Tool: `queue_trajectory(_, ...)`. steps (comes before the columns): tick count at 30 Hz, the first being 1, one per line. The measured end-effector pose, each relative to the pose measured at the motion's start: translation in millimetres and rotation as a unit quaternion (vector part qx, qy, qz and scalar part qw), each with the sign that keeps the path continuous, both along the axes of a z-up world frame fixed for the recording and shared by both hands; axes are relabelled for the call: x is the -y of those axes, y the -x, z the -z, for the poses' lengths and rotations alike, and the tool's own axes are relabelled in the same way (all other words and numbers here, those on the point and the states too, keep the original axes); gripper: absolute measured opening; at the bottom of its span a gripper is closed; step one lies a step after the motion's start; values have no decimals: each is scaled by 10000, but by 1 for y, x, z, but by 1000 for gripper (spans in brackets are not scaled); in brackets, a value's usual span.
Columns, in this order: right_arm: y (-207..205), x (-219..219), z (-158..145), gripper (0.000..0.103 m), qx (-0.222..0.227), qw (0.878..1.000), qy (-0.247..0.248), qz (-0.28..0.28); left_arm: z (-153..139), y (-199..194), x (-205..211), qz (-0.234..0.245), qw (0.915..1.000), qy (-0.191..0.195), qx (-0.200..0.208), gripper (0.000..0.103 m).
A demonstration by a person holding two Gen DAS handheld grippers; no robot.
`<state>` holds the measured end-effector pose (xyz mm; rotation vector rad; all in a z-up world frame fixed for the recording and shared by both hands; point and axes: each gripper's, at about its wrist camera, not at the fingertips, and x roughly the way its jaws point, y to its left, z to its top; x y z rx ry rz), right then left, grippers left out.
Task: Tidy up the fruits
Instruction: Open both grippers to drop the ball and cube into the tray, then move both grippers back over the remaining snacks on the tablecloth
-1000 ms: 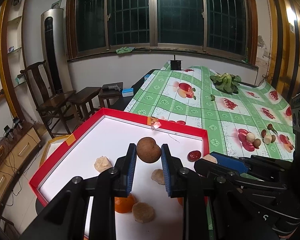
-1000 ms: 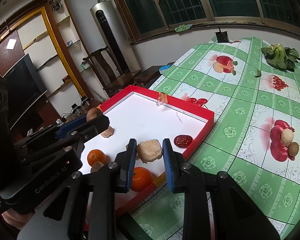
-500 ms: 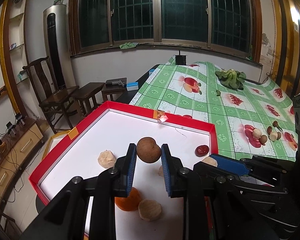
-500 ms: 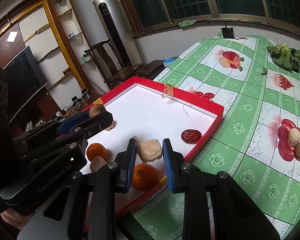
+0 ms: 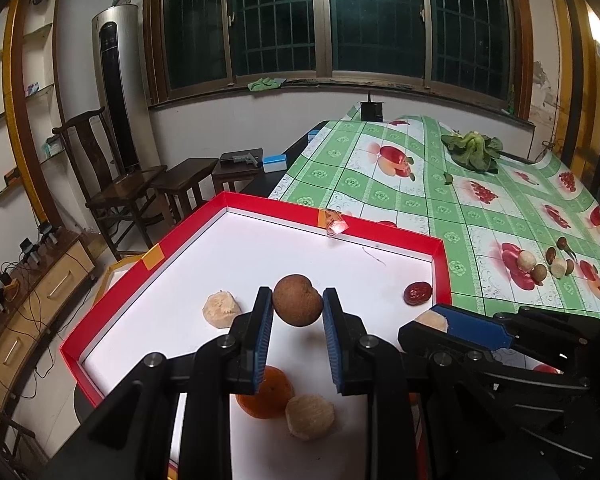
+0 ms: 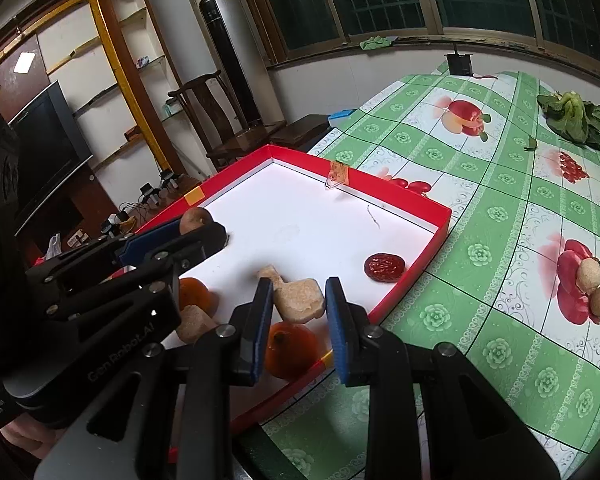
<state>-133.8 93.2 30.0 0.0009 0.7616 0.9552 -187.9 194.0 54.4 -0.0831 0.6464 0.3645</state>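
Left gripper [image 5: 296,312]: blue-padded jaws drawn in tight on a round brown fruit [image 5: 297,305], carried above the white floor of the red-walled tray [image 5: 396,233].
Right gripper [image 6: 298,300]: jaws narrowed onto a pale peeled fruit piece [image 6: 299,298], both pads against its sides, over the tray's near corner.

Tray contents, near end: an orange [image 5: 269,394] touching a pale peeled fruit [image 5: 309,416]; a second orange [image 6: 290,344] under the right gripper.
Mid tray: another peeled fruit [image 5: 220,308] to the left.
Right side of tray: a dark red date [image 6: 383,266] just inside the wall.
Far wall of tray: a curl of orange tape [image 5: 333,222] on the rim.

On the green fruit-print tablecloth [image 5: 420,184], right of the tray: a small cluster of pale and brown fruits [image 5: 540,266].
Far end of the table: a leafy green vegetable [image 5: 473,150].
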Motion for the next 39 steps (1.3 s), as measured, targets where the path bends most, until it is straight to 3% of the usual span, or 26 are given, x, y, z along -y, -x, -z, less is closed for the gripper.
queue_trajectory(7, -1, 2, 0, 29, 0, 10000, -4, 30, 0, 1, -1, -61, 10000, -18, -12, 32)
queue_trajectory(12, -4, 8, -1, 29, -37, 9999, -60, 83, 0, 2, -3, -223, 9997, -80, -5, 69)
queue_trajectory(16, -12, 19, 0, 29, -161, 9994, -118, 273, 0, 4, -3, -229, 9997, -82, 50, 71)
queue_trajectory(19, -19, 29, 1, 33, -271, 9985, -185, 437, 2, 3, 1, -148, 9999, -34, 63, 78)
queue_trajectory(23, -21, 43, 0, 48, -243, 9975, -214, 631, 6, 1, 9, -53, 9999, -98, -18, 80)
queue_trajectory(39, -35, 119, 0, 56, -313, 9901, -295, 1335, 4, -2, 40, 262, 9990, -353, -74, 81)
